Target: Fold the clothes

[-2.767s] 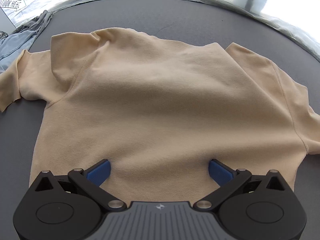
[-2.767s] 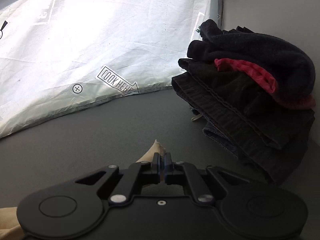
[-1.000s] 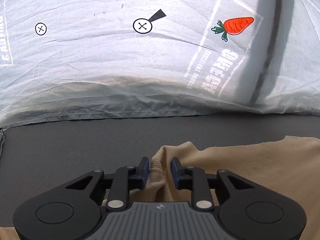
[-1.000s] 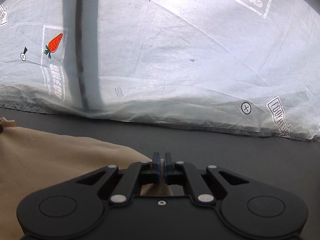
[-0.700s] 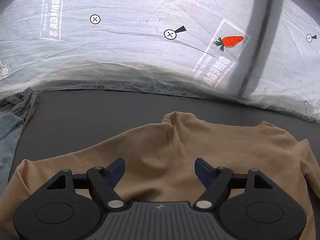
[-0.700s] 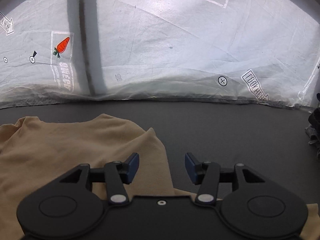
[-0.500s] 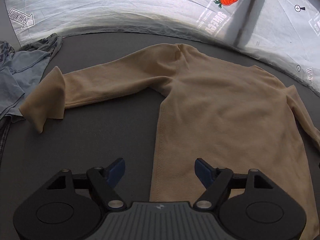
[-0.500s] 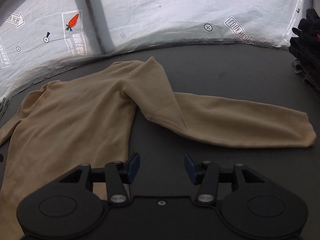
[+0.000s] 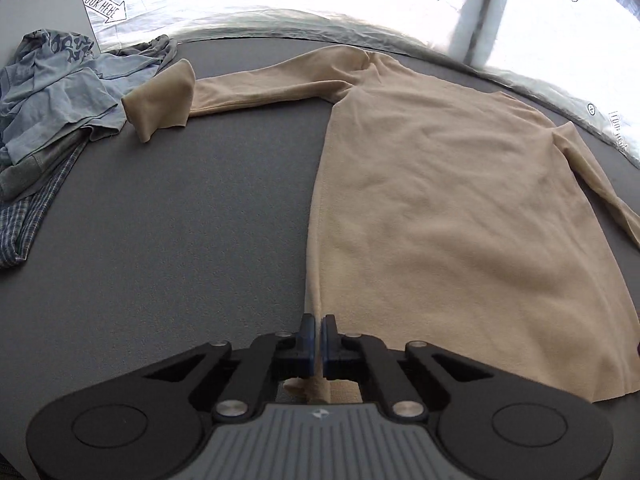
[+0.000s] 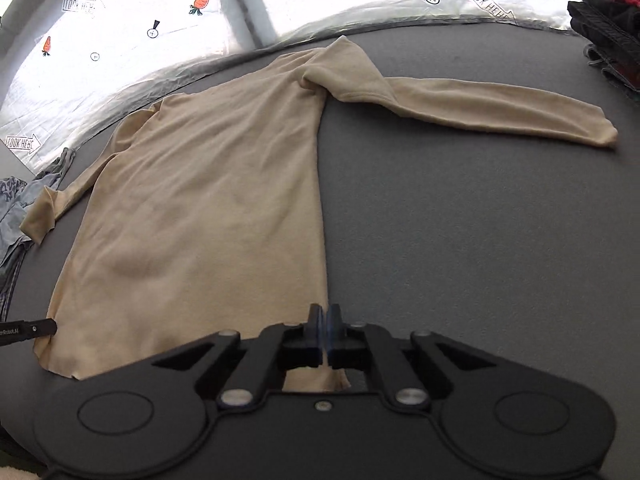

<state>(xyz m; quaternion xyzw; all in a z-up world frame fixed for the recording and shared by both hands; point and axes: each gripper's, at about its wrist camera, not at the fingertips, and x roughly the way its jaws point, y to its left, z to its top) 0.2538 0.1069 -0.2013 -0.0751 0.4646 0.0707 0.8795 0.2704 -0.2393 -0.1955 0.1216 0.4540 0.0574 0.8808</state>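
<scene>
We see the tan long-sleeved knit top (image 9: 440, 200) spread flat on the dark grey table (image 9: 180, 240), its body stretching away ahead of both tools; the left hand-held gripper (image 9: 319, 334) has just closed, its blue pads pinched on the hem corner at the near left edge of the top; the right hand-held gripper (image 10: 325, 330) has likewise just closed, its pads nipping the near right hem corner of the same top (image 10: 208, 220). Ahead and left of the left hand-held gripper one sleeve runs sideways, its cuff end folded over and lying against a rumpled heap of pale blue and checked clothes (image 9: 56, 96); ahead and right of the right hand-held gripper the other sleeve lies straight out across the table, its cuff apart from a stack of dark folded garments (image 10: 608, 28) at the far right edge; beyond the table hangs a white plastic sheet printed with carrots and arrows (image 10: 132, 20).
</scene>
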